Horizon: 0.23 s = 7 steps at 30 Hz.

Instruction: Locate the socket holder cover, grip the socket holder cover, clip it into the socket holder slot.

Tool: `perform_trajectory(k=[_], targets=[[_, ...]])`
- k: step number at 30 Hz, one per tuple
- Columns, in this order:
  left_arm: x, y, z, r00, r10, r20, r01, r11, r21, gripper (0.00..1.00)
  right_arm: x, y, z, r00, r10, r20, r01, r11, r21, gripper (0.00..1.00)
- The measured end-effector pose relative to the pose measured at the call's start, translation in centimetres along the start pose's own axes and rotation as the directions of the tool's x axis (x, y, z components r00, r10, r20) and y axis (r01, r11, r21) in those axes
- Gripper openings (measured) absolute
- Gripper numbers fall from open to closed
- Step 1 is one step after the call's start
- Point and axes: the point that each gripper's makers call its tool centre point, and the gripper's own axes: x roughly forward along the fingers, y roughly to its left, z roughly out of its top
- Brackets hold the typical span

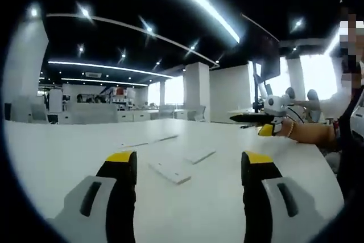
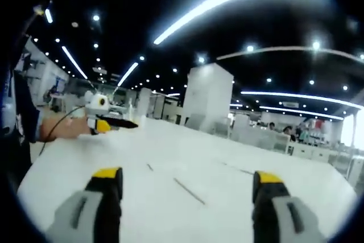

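On the white table (image 1: 68,157) lie pale flat parts: a short white bar (image 1: 170,172) nearest me, a second short bar (image 1: 200,155) just beyond it, and long thin strips (image 1: 149,141) farther back. I cannot tell which one is the socket holder cover. My left gripper (image 1: 189,160) hovers open above the table, short of the bars, holding nothing. My right gripper (image 2: 187,176) is open and holds nothing over the same table, where thin strips (image 2: 189,190) show edge-on ahead. The right gripper (image 1: 259,119) also appears at the right of the left gripper view, held in a hand (image 1: 310,134).
A person's arm and dark sleeve (image 2: 25,123) hold the left gripper (image 2: 108,122) at the table's left in the right gripper view. Beyond the table are office desks (image 1: 114,115), white pillars (image 1: 196,89) and a monitor on a stand (image 1: 267,64).
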Motion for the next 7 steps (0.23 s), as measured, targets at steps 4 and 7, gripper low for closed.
perform_trajectory(k=[4, 7], targets=[[0.06, 0.04, -0.43, 1.000, 0.000, -0.012, 0.000, 1.000, 0.008, 0.78, 0.33, 0.43, -0.61, 1.000, 0.007, -0.027, -0.008, 1.000, -0.015, 0.95], [0.08, 0.06, -0.52, 1.000, 0.001, -0.014, 0.000, 1.000, 0.009, 0.79, 0.36, 0.45, -0.65, 1.000, 0.007, -0.030, -0.008, 1.000, -0.016, 0.95]])
